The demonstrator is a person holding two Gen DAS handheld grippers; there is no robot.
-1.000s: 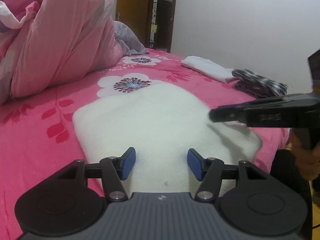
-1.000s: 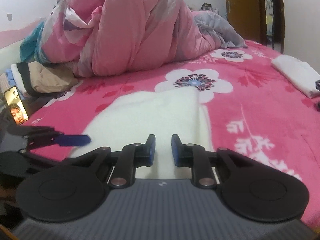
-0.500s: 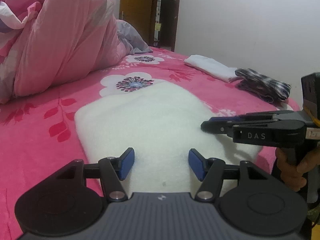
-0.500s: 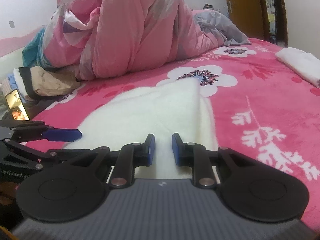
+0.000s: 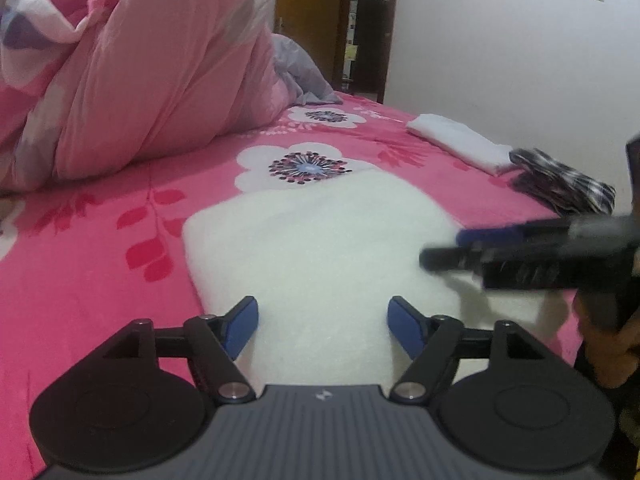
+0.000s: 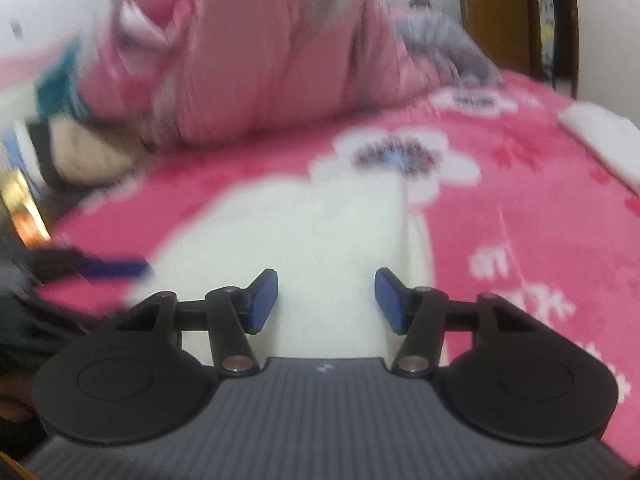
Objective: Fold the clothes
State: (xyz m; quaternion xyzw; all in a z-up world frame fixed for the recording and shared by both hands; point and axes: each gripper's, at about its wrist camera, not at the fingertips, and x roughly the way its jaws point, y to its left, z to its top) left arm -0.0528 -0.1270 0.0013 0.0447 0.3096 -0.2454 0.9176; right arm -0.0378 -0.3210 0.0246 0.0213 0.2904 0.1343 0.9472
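Observation:
A folded white fleece garment [image 5: 320, 248] lies flat on the pink flowered bedspread [image 5: 100, 240], near the front edge of the bed. My left gripper [image 5: 322, 326] hovers over its near edge, jaws opening, with only the cloth's surface below and nothing pinched. My right gripper [image 6: 326, 300] is above the garment [image 6: 320, 232] at its right fold, jaws opening wide, the pads off the cloth. In the left wrist view the right gripper [image 5: 444, 254] reaches in blurred from the right, held by a hand [image 5: 612, 344]. The left gripper's blue finger [image 6: 116, 268] shows blurred at the right view's left.
A heaped pink quilt [image 5: 140, 80] fills the back of the bed. A folded white cloth [image 5: 460, 144] and a folded checked garment [image 5: 560, 188] lie at the right edge. Folded clothes [image 6: 80, 148] and a phone [image 6: 24, 208] sit at the left. A doorway [image 5: 368, 40] is behind.
Both grippers' jaws have spread wider, the right from nearly shut to well apart. The right wrist view has gone blurred. The right gripper sits a little lower over the garment's right side.

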